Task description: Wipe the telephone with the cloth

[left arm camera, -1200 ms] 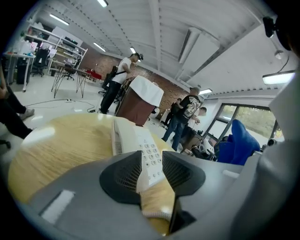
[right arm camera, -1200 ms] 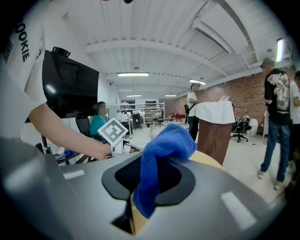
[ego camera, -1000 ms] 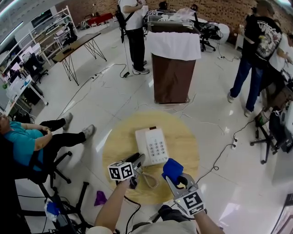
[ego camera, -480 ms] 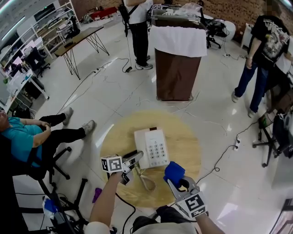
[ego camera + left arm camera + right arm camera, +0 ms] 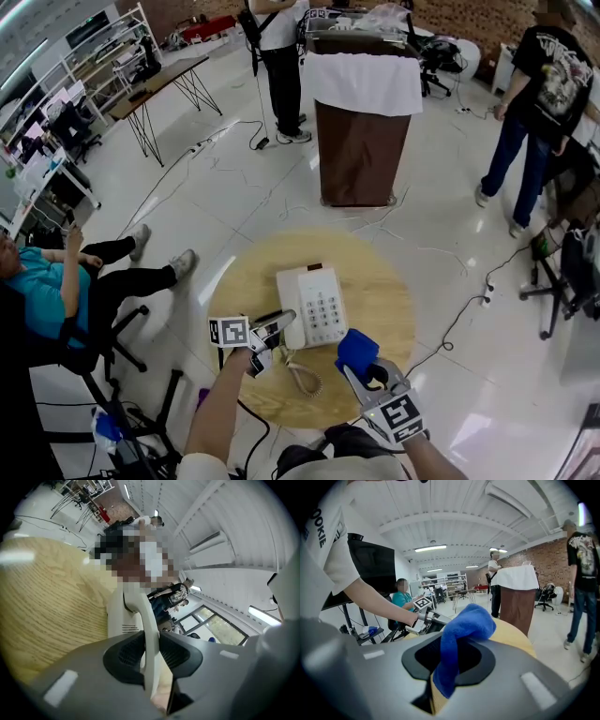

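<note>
1. Head view: the round wooden table (image 5: 380, 281) carries the white telephone (image 5: 317, 302) near its middle.
2. The left gripper (image 5: 270, 333) is closing its jaws on the handset (image 5: 137, 609), pads against it.
3. The right gripper (image 5: 364, 373) pinches the blue cloth (image 5: 354, 347) just beside the telephone. Wiping looks not yet begun; next, I'd guess, the cloth goes onto the casing.

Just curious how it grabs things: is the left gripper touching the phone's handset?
Touching. In the left gripper view, the left gripper, its jaws closing, presses on both sides of the white handset standing between them.
</note>
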Demonstrator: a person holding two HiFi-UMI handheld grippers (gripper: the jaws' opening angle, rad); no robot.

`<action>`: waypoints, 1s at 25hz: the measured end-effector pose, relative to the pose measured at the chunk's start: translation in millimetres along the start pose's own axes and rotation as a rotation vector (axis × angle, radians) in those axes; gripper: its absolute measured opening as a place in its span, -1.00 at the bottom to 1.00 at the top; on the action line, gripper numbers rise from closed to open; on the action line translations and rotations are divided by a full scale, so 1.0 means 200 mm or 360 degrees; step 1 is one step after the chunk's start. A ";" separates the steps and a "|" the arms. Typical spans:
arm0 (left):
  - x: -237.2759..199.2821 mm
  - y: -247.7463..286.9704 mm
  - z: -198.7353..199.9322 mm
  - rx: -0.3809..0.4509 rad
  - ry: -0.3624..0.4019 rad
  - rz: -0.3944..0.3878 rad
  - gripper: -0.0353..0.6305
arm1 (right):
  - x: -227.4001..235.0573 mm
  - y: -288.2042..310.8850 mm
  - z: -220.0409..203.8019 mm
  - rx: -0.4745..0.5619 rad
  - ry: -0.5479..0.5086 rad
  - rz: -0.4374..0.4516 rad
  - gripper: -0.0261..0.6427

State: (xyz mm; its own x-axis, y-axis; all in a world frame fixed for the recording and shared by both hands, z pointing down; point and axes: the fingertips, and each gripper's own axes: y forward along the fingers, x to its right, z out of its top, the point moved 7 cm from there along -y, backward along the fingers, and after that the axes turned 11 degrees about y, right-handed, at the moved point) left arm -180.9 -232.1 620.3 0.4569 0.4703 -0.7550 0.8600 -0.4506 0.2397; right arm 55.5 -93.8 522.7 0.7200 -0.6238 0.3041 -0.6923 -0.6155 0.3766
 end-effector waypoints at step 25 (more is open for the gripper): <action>0.81 -0.12 0.04 0.0382 0.0338 -0.0269 -0.64 | -0.22 -0.07 0.65 0.0419 -0.0226 0.0187 -0.73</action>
State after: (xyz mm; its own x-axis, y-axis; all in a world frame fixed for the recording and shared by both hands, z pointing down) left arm -128.9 -150.8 487.5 0.3717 0.6890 -0.6222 0.8609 -0.5067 -0.0468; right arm 27.2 -120.2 389.7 0.6335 -0.7475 0.1998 -0.7721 -0.6274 0.1011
